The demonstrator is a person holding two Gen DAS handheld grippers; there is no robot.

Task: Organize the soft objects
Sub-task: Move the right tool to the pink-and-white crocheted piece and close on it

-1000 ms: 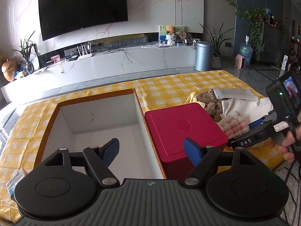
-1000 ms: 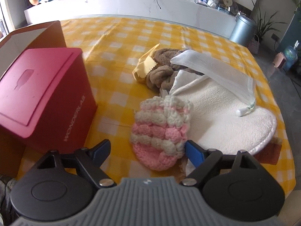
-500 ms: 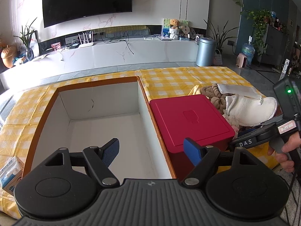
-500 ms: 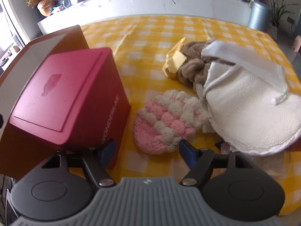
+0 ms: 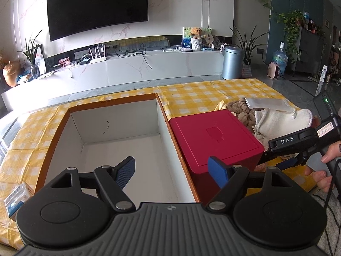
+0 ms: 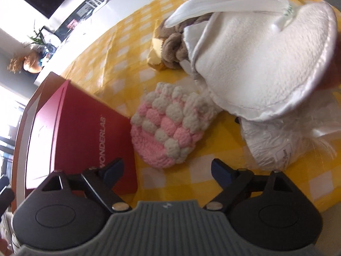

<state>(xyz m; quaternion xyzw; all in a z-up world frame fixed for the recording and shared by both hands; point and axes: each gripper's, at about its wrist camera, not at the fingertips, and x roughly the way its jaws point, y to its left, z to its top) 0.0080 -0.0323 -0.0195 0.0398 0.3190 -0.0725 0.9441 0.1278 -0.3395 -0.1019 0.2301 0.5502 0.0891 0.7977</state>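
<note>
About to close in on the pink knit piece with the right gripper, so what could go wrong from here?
1. The pink and white crocheted pouch lies against the red lidded box; the right gripper, open, has one finger at the box side and could snag it.
2. The white fleece cloth overlaps the pouch's far edge and may drag along.
3. The crinkly plastic-wrapped packet sits near the other finger and could be nudged.

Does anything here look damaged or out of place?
The open box has a thin dark crack-like mark on its white back wall. The soft things lie in a loose heap beside the red box, not sorted.
</note>
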